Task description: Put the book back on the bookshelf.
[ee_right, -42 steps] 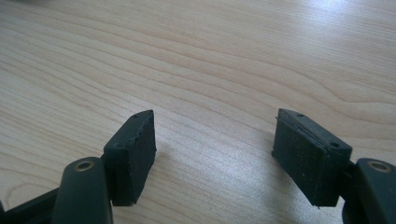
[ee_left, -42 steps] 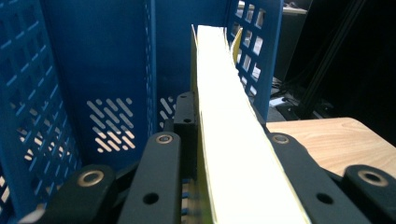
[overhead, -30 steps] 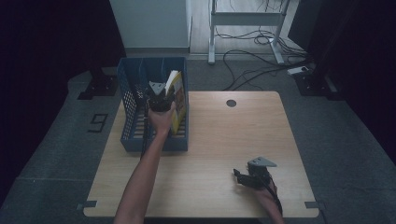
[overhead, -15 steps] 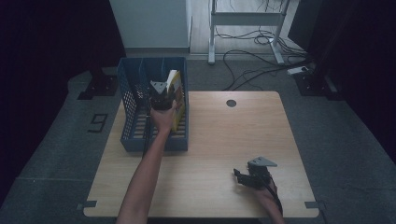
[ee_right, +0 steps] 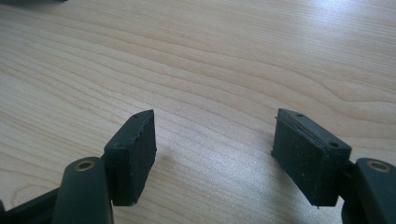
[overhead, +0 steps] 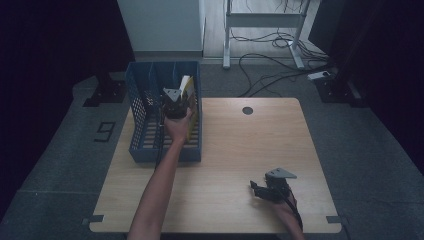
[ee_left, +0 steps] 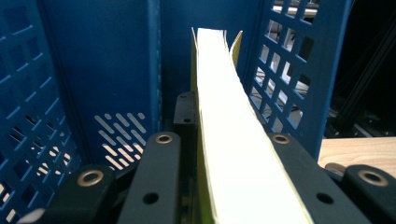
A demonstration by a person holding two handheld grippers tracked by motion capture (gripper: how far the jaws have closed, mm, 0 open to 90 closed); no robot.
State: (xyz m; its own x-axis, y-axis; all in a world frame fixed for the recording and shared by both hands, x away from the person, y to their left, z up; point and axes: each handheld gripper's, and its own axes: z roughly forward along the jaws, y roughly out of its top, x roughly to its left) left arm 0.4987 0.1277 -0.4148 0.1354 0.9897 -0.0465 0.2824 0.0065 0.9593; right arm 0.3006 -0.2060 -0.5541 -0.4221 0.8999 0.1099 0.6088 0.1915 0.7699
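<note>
A yellow-covered book (overhead: 188, 89) stands on edge in the right-hand slot of a blue slotted file rack (overhead: 136, 102) at the table's far left. My left gripper (overhead: 174, 102) reaches into that slot and is shut on the book. In the left gripper view the book's pale page edge (ee_left: 224, 121) runs away between the black jaws, with the rack's wall (ee_left: 93, 70) on both sides. My right gripper (overhead: 258, 189) lies low on the wooden table (overhead: 235, 145) near the front right. Its pads (ee_right: 133, 149) stand apart over bare wood, nothing between them.
The rack's left slots (overhead: 147, 125) hold nothing that I can see. A dark round hole (overhead: 247, 110) sits in the tabletop near the far edge. Cables and a desk frame (overhead: 260, 30) lie on the floor beyond the table.
</note>
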